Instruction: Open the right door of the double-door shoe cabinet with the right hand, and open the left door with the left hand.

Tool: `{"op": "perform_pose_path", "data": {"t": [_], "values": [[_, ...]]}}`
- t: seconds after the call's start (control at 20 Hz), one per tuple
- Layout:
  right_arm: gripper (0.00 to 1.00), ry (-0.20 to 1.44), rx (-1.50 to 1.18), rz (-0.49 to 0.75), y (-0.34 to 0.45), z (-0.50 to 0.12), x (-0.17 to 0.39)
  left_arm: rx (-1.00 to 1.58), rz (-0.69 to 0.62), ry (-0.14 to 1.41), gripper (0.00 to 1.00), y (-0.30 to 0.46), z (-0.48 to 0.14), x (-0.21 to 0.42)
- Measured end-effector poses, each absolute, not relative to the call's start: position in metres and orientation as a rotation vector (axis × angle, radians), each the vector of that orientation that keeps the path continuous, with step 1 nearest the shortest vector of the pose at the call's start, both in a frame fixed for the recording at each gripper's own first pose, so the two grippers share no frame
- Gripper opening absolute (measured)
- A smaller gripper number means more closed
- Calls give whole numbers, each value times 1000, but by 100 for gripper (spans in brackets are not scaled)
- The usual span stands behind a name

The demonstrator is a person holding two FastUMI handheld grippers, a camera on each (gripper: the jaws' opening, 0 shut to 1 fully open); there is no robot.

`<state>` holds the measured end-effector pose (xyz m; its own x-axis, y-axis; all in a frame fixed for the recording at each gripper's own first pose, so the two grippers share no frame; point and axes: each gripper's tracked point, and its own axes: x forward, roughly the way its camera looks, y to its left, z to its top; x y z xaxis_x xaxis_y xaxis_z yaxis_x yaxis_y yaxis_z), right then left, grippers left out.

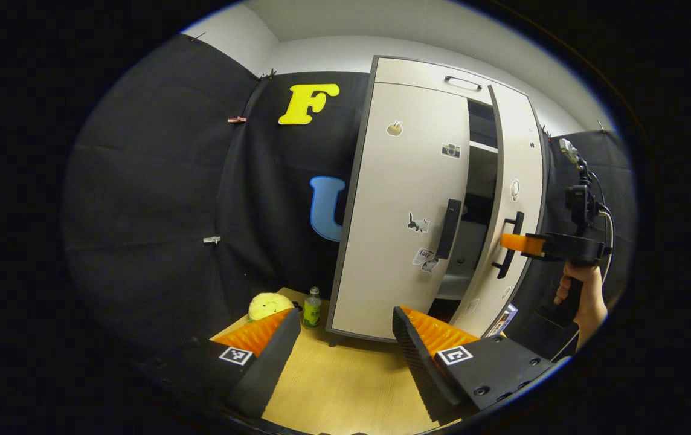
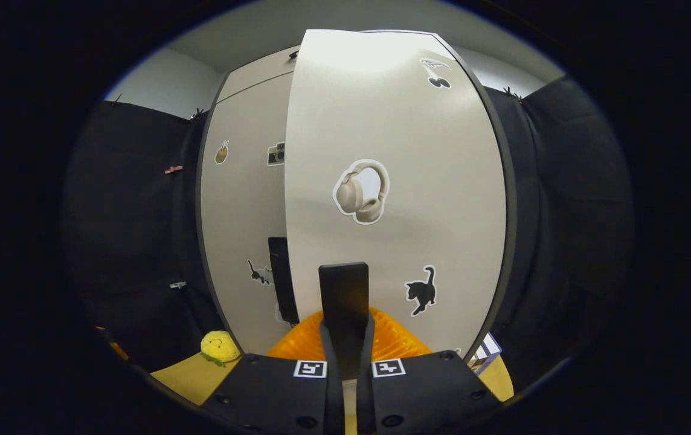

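Shoe cabinet [image 1: 406, 199] stands on the pale wood floor [image 1: 345, 380], smooth off-white panels, two flat black bar handles. Right door [image 2: 394, 181] swung ajar, its handle [image 2: 344, 302] clamped between the right gripper [image 2: 345, 347]'s ribbed orange fingers. Left door [image 1: 406, 211] flush; left gripper [image 1: 345, 329] spread wide, well short of it.

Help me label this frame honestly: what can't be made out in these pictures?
- Cabinet interior, left gripper view: mostly dark, screened by the right door.
- Right door's handle, right gripper view: lower end hidden between the right tongs.
- Sticker details: too small.
- Item at the cabinet's foot: cut off by the door.
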<state>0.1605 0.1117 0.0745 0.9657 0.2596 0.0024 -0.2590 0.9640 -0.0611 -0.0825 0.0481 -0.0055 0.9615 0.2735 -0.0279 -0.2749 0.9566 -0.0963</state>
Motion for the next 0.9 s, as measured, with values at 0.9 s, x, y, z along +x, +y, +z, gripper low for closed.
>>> {"op": "perform_pose_path", "data": {"t": [0.9], "values": [[11, -25, -92, 134, 38, 83, 123, -85, 134, 23, 95, -16, -6, -43]]}}
